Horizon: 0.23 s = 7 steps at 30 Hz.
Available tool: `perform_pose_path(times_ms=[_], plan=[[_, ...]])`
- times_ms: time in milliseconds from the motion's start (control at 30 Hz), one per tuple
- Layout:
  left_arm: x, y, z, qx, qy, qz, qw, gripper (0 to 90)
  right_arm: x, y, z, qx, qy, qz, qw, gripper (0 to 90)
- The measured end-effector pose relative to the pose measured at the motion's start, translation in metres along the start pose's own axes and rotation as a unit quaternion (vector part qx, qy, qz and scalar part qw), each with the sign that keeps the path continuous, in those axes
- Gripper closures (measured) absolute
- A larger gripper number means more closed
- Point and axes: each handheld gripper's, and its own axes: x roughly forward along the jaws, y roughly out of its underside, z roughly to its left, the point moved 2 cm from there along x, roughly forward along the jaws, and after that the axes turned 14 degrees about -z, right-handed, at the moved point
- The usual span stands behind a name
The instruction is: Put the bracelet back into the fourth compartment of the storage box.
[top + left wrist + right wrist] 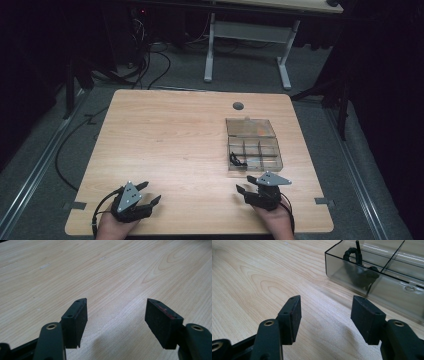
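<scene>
Wood-grain surface (175, 145) carrying a clear plastic box (253, 150) with its lid folded back. Left hand-held gripper (149, 194) rests near the front edge, jaws spread wide with nothing between them; bare wood lies ahead of its pads (77, 317). Right hand-held gripper (246, 184) sits well apart from the left, jaws likewise spread and empty. The box (377, 277) stands just ahead and to the right of it; a black coiled cord (359, 267) lies in the divided compartment nearest this hand-held gripper.
</scene>
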Motion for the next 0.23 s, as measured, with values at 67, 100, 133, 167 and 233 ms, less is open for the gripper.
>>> perform_pose_path(times_ms=[67,100,133,167,233], plan=[[-0.0002,0.0000,-0.0001,0.000,0.000,-0.001,1.0000,34.7,0.0008,-0.0001,0.0003,0.001,0.002,0.004,1.0000,41.8],[-0.0003,0.0000,-0.0001,0.000,0.001,-0.001,1.0000,34.6,0.0016,-0.0002,0.0002,0.001,0.003,0.007,1.0000,41.8],[-0.0003,0.0001,-0.0002,0.000,0.002,-0.001,1.0000,34.6,0.0021,-0.0002,0.0003,0.000,0.004,0.007,1.0000,41.8],[-0.0002,0.0001,-0.0002,0.000,0.002,-0.001,1.0000,34.6,0.0021,-0.0003,0.0003,-0.002,0.005,0.006,1.0000,41.8],[0.0001,0.0001,-0.0004,0.000,0.003,0.000,1.0000,34.6,0.0020,-0.0003,0.0005,-0.003,0.006,0.006,1.0000,41.8]])
